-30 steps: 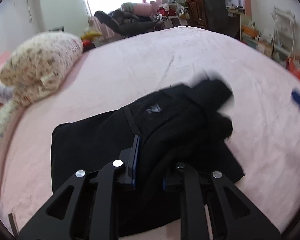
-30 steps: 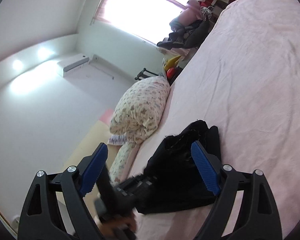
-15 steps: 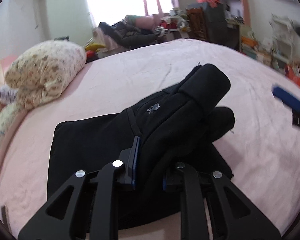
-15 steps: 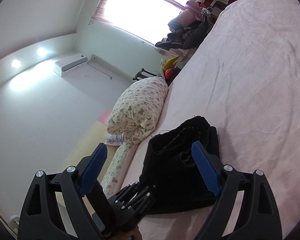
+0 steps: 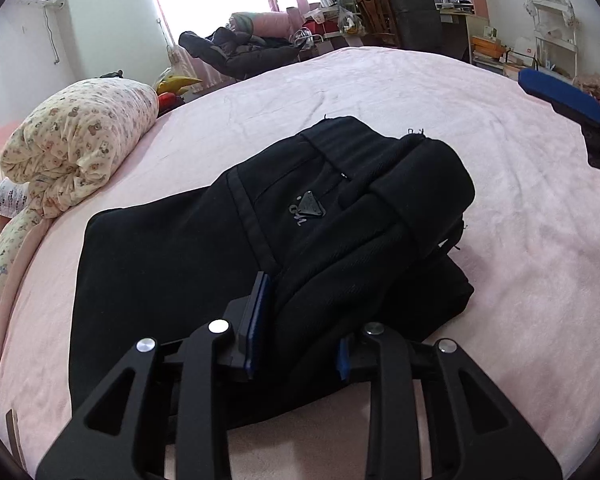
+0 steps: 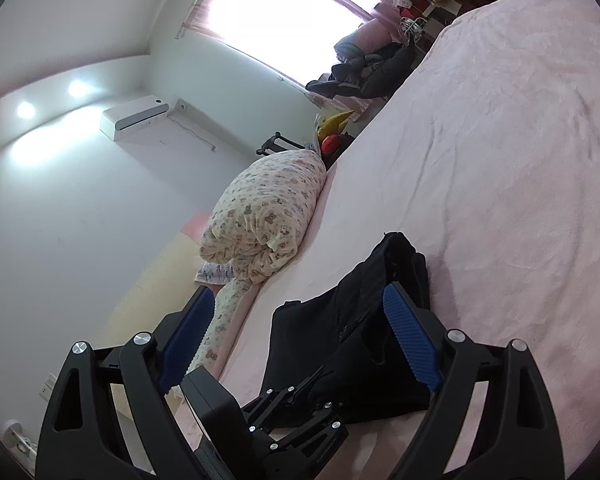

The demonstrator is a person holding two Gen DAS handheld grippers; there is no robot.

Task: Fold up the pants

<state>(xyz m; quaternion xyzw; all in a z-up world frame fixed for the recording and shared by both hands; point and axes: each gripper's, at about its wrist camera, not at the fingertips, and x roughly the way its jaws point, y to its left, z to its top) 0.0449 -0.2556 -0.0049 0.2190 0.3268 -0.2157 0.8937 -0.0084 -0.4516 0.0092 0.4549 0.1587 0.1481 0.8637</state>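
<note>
The black pants (image 5: 180, 264) lie folded on the pink bed (image 5: 380, 92), the waistband half doubled over the legs, with a small triangular logo facing up. My left gripper (image 5: 302, 312) sits low at the near edge of the fold. Its jaws are opening, and a thick wad of the fabric still fills the gap between the blue pads. In the right wrist view the pants (image 6: 320, 340) lie just ahead of my right gripper (image 6: 298, 294), which hovers wide open with nothing between its fingers. The left gripper (image 6: 292, 412) shows below it.
A rolled floral quilt (image 5: 76, 140) lies along the bed's left side. Dark clothes (image 5: 236, 48), a wooden chair (image 5: 376, 16) and cluttered shelves stand beyond the far edge. One blue right finger (image 5: 560, 96) pokes in at the right of the left wrist view.
The left gripper came down with the folded half, which now rests flat on the lower layer. Its pads stand wider apart. The right gripper stayed open and nearly still.
</note>
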